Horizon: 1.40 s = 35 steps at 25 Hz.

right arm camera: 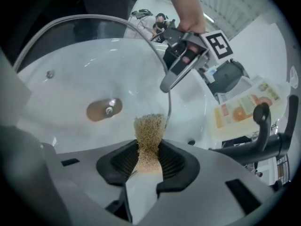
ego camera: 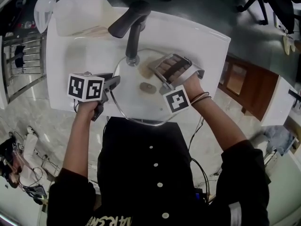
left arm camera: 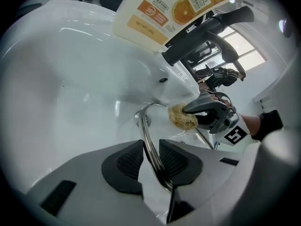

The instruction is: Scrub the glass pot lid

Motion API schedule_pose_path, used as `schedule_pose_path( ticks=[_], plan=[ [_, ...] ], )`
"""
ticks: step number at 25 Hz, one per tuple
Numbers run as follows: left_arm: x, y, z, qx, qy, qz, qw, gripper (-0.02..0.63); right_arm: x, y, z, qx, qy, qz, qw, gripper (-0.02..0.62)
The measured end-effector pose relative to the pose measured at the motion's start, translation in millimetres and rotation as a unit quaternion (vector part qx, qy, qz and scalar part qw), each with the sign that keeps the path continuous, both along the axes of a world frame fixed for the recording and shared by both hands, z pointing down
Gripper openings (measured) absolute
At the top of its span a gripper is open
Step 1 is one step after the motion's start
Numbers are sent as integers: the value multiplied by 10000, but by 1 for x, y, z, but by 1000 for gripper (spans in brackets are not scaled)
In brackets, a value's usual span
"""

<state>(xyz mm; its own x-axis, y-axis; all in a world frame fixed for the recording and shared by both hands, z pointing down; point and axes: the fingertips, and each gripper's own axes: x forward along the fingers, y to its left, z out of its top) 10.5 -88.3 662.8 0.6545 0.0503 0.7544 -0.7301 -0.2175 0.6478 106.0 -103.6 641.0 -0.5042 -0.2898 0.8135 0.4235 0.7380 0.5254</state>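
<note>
Glass lid (ego camera: 141,105) rim in L claw (left arm camera: 151,149) | scourer (right arm camera: 149,128) in R claw (right arm camera: 149,150)

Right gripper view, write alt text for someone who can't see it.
The right tool pinches a tan scrub pad, pointed at a glass pot lid in a white sink. The left tool grips the lid's metal rim on the far side; a dark faucet stands at right.

Black top (ego camera: 141,173) fastened with white buttons, thin dark bands (ego camera: 201,98) worn on right wrist, grey left gripper (ego camera: 112,83) and right gripper (ego camera: 162,69), each fitted with white black-marked cube, black ribbed pads (left arm camera: 127,161)
</note>
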Motion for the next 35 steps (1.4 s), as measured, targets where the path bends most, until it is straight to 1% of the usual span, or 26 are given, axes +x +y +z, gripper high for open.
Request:
schedule_pose_path(
  ticks=[2, 4, 7, 13, 16, 18, 24, 25, 26, 27, 28, 29, 32, 35],
  plan=[
    [1, 0, 0, 3, 8, 26, 10000, 123, -26, 2, -3, 55, -309, -47, 9995, 141],
    [2, 0, 0, 18, 32, 48, 10000, 124, -47, 8, -1, -22, -533, -78, 9985, 141],
    [2, -1, 0, 45, 51, 57, 10000, 126, -67, 13, 4, -132, -727, -44, 9973, 141],
    [2, 1, -1, 49, -6, 219, 9997, 129, -75, 17, 11, -157, -668, -53, 9976, 141],
    [1, 1, -1, 59, -40, 262, 9996, 129, -77, 17, 11, -289, -688, -87, 9972, 141],
    [1, 1, 0, 45, -61, 247, 9997, 129, -78, 16, 8, -353, -747, -110, 9965, 141],
    [1, 1, 1, -8, -71, 220, 9997, 127, -69, 16, -1, -337, -868, -214, 9954, 140],
    [1, 1, 1, -7, -66, 215, 9997, 127, -61, 19, 1, -353, -691, -320, 9965, 140],
    [0, 1, 2, 1, -66, 210, 9998, 127, -47, 24, 7, -405, -280, -541, 9973, 140],
    [0, 0, 2, 12, -73, 202, 9998, 127, -29, 32, 16, -487, 270, -826, 9950, 140],
    [-1, 0, 2, 19, -80, 191, 9998, 127, -14, 38, 22, -560, 693, -1049, 9905, 140],
    [-1, 0, 2, 17, -77, 178, 9998, 126, -6, 42, 25, -593, 876, -1157, 9876, 140],
    [0, 1, -1, 11, -64, 155, 9999, 126, 6, 47, 22, -629, 903, -1195, 9867, 140],
    [1, 1, -1, 10, -66, 183, 9998, 127, 22, 52, 21, -749, 1079, -1241, 9835, 140]
  ],
)
